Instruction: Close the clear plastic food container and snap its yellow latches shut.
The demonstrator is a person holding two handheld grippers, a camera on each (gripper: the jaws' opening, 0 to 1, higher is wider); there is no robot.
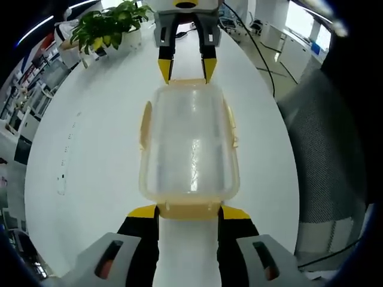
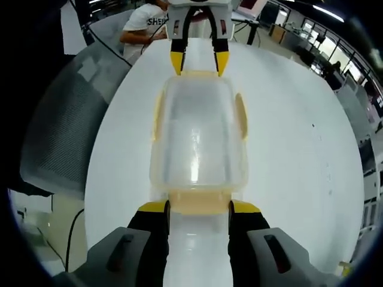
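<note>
Left gripper view had my left gripper (image 1: 189,210) low at the near short end of the clear plastic food container (image 1: 189,146), jaws spread wide w/ the yellow tips either side of the near end latch (image 1: 188,209), gripping nothing; tips looked right against the container's corners, but I couldn't tell if they actually touched. Opposite me, my right gripper (image 1: 187,67) came in from the far end, its jaws also apart, tips just at the far end latch (image 1: 188,82). Right gripper view gave the mirror: right gripper (image 2: 199,209) straddling its end latch (image 2: 199,202), left gripper (image 2: 199,63) across at the other end. The container sat lengthwise between both grippers, lid on, middle of the white table (image 1: 90,155). Side latches (image 1: 145,122) along the long edges were pale yellow and blurred thru the plastic; couldn't make out whether they were snapped down or loose. Contents, if any, unreadable bc of glare on the lid. Table was round-edged, w/ a potted green plant (image 1: 108,27) at its far side in the left gripper view. A grey mesh chair (image 1: 326,143) stood beside the table. In the right gripper view a person in a white shirt (image 2: 143,21) sat beyond the table, office desks behind.
</note>
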